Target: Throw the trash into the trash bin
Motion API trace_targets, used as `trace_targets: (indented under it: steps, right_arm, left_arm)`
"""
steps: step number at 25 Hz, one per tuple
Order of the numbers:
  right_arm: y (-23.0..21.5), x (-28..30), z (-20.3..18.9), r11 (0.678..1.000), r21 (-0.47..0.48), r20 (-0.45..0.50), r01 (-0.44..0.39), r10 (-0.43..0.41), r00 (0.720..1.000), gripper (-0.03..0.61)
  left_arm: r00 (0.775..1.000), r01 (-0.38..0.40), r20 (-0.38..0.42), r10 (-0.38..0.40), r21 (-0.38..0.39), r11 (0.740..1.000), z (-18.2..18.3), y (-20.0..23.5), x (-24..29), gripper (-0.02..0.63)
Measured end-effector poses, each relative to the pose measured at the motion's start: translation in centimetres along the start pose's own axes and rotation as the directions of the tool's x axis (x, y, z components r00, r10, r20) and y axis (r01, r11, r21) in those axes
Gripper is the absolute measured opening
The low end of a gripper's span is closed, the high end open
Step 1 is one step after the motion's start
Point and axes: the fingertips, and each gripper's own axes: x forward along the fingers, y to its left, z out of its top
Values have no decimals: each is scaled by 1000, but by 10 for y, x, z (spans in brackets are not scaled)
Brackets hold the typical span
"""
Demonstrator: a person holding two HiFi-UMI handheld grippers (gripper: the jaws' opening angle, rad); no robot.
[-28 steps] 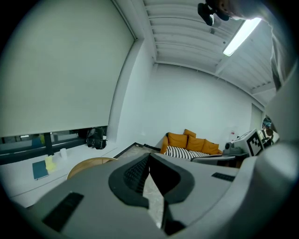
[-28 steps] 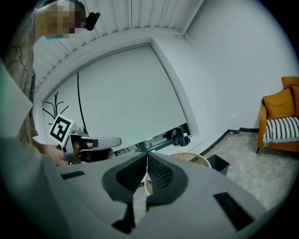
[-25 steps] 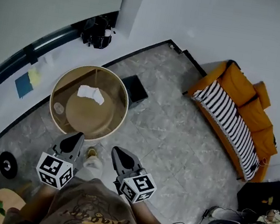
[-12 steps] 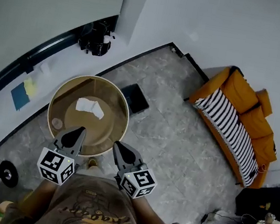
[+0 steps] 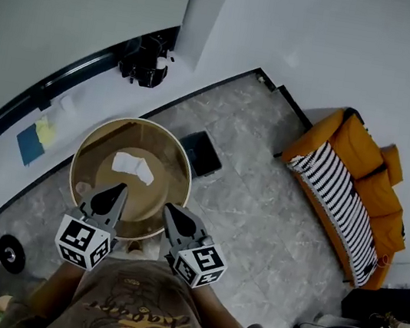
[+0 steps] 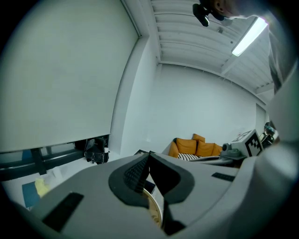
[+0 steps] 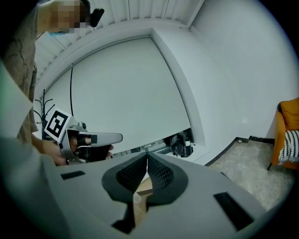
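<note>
Left gripper (image 5: 118, 188) and right gripper (image 5: 168, 208), jaws together on nothing, hover at the near rim of the round table (image 5: 182, 165), presumably lined up for the crumpled white paper (image 5: 132, 168) lying on it; the dark square box (image 5: 201, 153) just beside the table is probably the bin.

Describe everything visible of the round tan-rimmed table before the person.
The round tan-rimmed table stands upright on the grey tiled floor. Its raised rim looks like light wood; the brown top inside looks glossy. A crumpled white paper lies near its middle, a small pale round item near its left edge. A black square bin stands beside it at the upper right. The shut left tool and right tool overlap its near edge in the head view; contact cannot be told.
</note>
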Motion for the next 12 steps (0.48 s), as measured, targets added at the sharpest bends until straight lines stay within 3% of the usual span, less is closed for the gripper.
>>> trace_targets:
  steps: [12]
  right_arm:
    - [-28,50,21,992,-46,-35,-114,113,993,18]
  left_arm:
    - [997,-77,-9,77,-19,997,6,21,37,18]
